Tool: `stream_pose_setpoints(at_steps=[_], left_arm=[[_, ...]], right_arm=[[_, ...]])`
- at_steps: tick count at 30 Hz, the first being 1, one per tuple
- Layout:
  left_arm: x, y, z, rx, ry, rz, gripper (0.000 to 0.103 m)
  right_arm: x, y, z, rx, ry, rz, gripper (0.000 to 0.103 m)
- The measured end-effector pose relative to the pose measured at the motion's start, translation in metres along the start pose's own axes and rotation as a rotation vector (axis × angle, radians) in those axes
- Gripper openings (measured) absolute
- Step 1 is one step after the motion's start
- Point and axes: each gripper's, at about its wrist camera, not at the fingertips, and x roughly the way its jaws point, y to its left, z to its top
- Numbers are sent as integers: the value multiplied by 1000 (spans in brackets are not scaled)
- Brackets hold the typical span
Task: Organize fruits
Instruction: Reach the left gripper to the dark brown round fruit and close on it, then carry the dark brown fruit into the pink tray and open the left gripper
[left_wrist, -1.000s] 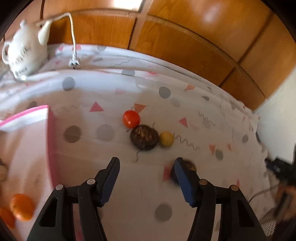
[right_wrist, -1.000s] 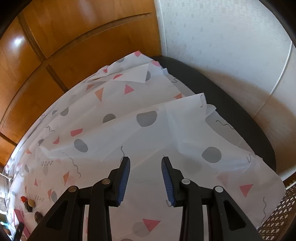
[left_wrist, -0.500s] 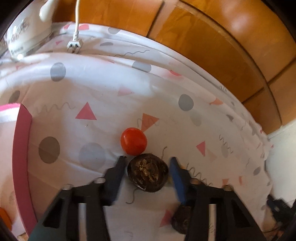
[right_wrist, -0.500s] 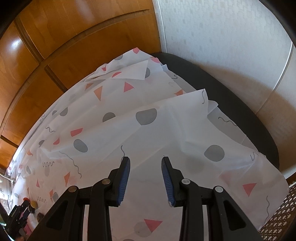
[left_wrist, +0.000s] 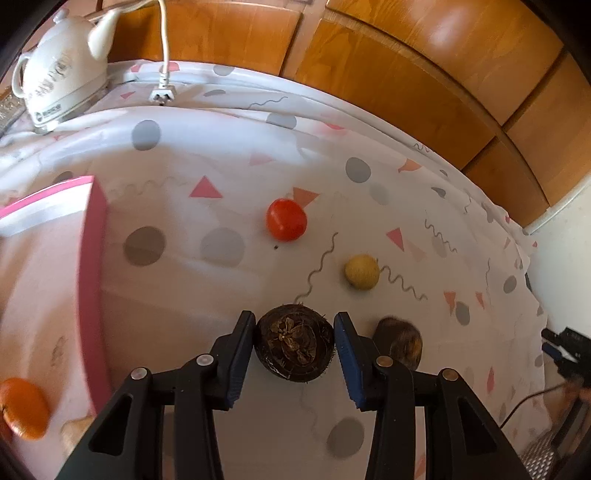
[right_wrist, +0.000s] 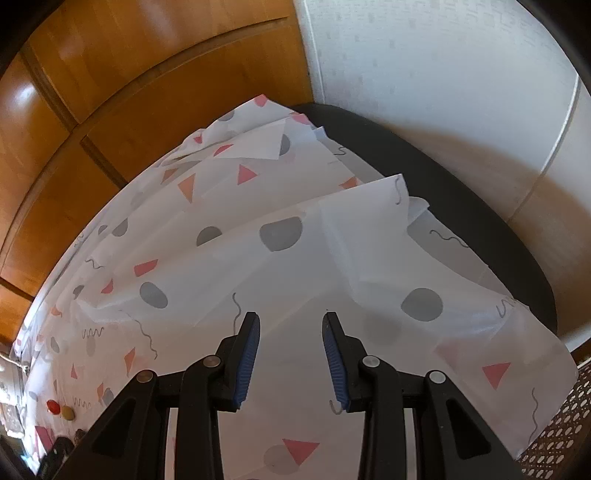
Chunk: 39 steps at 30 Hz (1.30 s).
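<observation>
My left gripper (left_wrist: 294, 323) is shut on a dark brown, rough round fruit (left_wrist: 295, 347), its blue pads pressing both sides, just above the patterned cloth. A red tomato (left_wrist: 286, 219) and a small yellow fruit (left_wrist: 362, 271) lie on the cloth beyond it. A second brown fruit (left_wrist: 400, 341) sits just right of the right finger. A pink-rimmed tray (left_wrist: 92, 258) at the left holds an orange fruit (left_wrist: 22, 408). My right gripper (right_wrist: 291, 325) hangs open over bare cloth far to the right, nothing between its fingers.
A white kettle (left_wrist: 59, 77) and a loose plug (left_wrist: 162, 94) stand at the back left, against wooden panels. In the right wrist view the cloth is folded back off the black table edge (right_wrist: 443, 192) near a white wall. The tomato (right_wrist: 53, 406) shows far left.
The left gripper moved in over the dark brown fruit, closed on it and drew it back from the tomato and yellow fruit. The right gripper stayed put.
</observation>
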Motion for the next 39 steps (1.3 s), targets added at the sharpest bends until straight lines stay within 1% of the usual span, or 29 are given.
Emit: stream_pose_setpoints(at_steps=[7, 13, 19, 22, 26, 31, 34, 39], left_arm=[[-22, 7, -9, 21, -40, 15, 44], [-46, 23, -13, -11, -79, 10, 44], [-79, 48, -12, -47, -147, 20, 44], [-95, 70, -10, -68, -185, 58, 44], [-103, 104, -9, -123, -195, 111, 44], [-106, 137, -9, -160, -207, 181, 44], [-106, 152, -9, -182, -206, 212, 44], [-104, 165, -12, -204, -198, 236, 44]], right_arm=[[-1, -2, -1, 8, -2, -8, 35], [-3, -5, -1, 21, -2, 0, 35], [-4, -4, -3, 18, -4, 11, 35], [-6, -3, -4, 19, -6, 15, 35], [-7, -3, -5, 17, -11, 20, 35], [-9, -1, -6, 13, -7, 22, 35], [-9, -1, -6, 8, -10, 18, 35], [-9, 1, -6, 3, -12, 13, 35]])
